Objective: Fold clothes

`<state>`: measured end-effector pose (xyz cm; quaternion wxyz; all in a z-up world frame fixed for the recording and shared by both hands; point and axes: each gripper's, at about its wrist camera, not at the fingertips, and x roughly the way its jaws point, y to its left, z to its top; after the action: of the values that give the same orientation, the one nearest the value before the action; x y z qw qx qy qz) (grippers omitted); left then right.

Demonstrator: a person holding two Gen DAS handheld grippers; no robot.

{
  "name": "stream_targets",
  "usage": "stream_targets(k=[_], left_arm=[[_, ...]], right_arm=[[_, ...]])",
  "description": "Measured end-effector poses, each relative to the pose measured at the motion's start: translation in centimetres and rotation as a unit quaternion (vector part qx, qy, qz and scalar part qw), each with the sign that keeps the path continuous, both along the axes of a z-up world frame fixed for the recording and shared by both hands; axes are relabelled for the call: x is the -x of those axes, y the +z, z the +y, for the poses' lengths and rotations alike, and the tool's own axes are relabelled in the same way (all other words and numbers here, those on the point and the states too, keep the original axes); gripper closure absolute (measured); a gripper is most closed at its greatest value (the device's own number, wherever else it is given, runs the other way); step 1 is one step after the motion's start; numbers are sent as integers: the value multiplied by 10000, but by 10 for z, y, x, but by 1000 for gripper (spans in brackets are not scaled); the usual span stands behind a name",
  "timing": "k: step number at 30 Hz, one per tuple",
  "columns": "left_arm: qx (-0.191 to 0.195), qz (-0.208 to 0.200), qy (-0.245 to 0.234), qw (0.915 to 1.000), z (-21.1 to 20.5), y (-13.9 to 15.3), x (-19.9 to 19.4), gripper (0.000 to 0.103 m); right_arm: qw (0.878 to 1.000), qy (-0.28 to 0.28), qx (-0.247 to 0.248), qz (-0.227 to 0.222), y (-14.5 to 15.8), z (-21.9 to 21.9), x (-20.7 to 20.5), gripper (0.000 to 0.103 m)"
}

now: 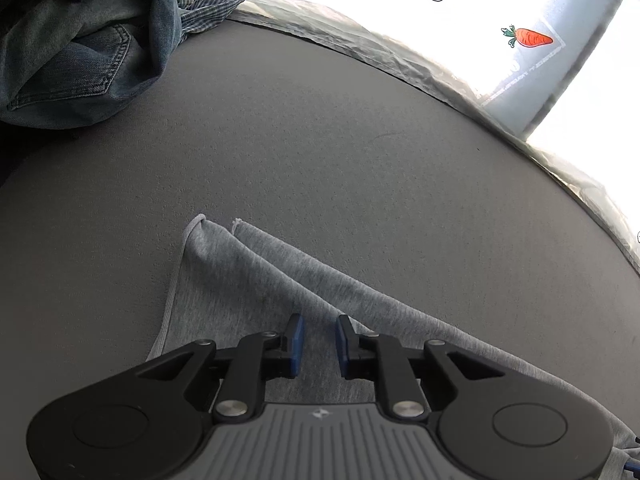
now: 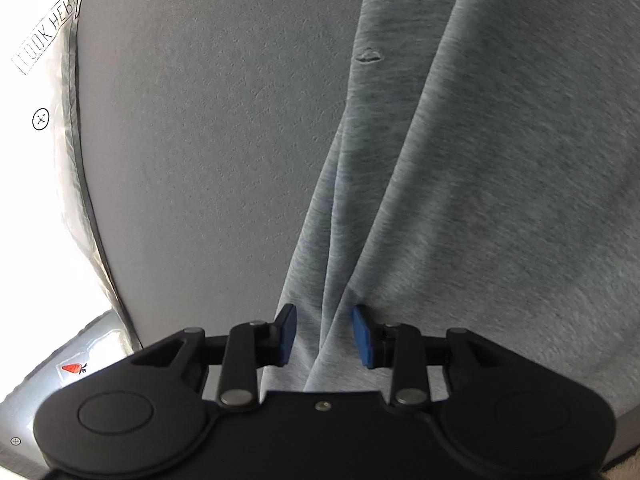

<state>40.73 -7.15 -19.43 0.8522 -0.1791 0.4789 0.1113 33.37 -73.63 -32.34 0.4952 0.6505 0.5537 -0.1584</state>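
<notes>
"LOOK HERE" on white sheet (image 2: 36,92)

Grey mat (image 1: 320,128), carrot sticker (image 1: 530,37)

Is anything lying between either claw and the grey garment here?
Nothing visible. The left claw and the right claw both sit open directly over the grey garment. The denim pile lies far off at the mat's corner.

Soft heathered grey knit garment (image 1: 256,280) under my matt black plastic left gripper (image 1: 319,340), felt-like grey mat (image 1: 320,140) ahead, faded denim (image 1: 80,60) far left
</notes>
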Motion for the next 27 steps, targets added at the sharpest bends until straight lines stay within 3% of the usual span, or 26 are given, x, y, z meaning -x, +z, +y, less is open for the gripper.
stream_targets(k=[3, 4, 6, 7, 11, 12, 14, 15, 16, 17, 19, 21, 23, 24, 25, 26, 27], left_arm=[[35, -6, -12, 10000, -2, 0, -1, 81], [28, -6, -24, 10000, -4, 0, 0, 80], [42, 12, -57, 10000, -6, -1, 0, 78], [70, 31, -80, 9999, -7, -1, 1, 76], [124, 142, -158, 9997, -17, -5, 2, 76], [98, 160, -184, 9997, -19, -5, 2, 76], [67, 178, -253, 9995, -26, -4, 4, 75], [84, 188, -278, 9994, -29, -4, 5, 74], [108, 199, -300, 9993, -31, -4, 5, 73], [129, 205, -315, 9992, -33, -5, 6, 72], [136, 231, -335, 9991, -38, -6, 7, 71], [128, 255, -339, 9990, -41, -6, 9, 71], [154, 263, -347, 9989, -45, -5, 12, 71], [164, 262, -353, 9989, -46, -5, 13, 71], [183, 271, -361, 9988, -48, -5, 13, 71], [207, 290, -357, 9987, -49, -6, 14, 71], [249, 316, -333, 9986, -49, -6, 14, 71]], right_arm=[[9990, 443, 26, -15, 2, 10, -7, 79], [9934, 1037, 424, -256, 13, 17, -16, 78], [9616, 2195, 1461, -760, 38, 35, -28, 73], [9381, 2656, 1983, -1003, 51, 46, -31, 74], [8292, 3830, 3677, -1749, 83, 79, -33, 74], [7793, 4164, 4185, -2099, 90, 92, -28, 74], [6950, 4746, 4749, -2574, 92, 108, -34, 74], [6459, 5079, 4972, -2787, 91, 120, -30, 74], [6122, 5316, 5067, -2930, 92, 130, -24, 74], [5839, 5502, 5128, -3056, 86, 146, -32, 76], [5530, 5679, 5161, -3246, 84, 162, -28, 77], [5432, 5760, 5082, -3391, 76, 169, -26, 79], [5504, 5765, 4992, -3399, 68, 176, -42, 79], [5619, 5735, 4897, -3400, 66, 179, -44, 79], [5799, 5650, 4822, -3346, 65, 181, -44, 79], [6109, 5482, 4723, -3213, 65, 178, -47, 78], [6502, 5246, 4590, -3022, 63, 174, -48, 76]])
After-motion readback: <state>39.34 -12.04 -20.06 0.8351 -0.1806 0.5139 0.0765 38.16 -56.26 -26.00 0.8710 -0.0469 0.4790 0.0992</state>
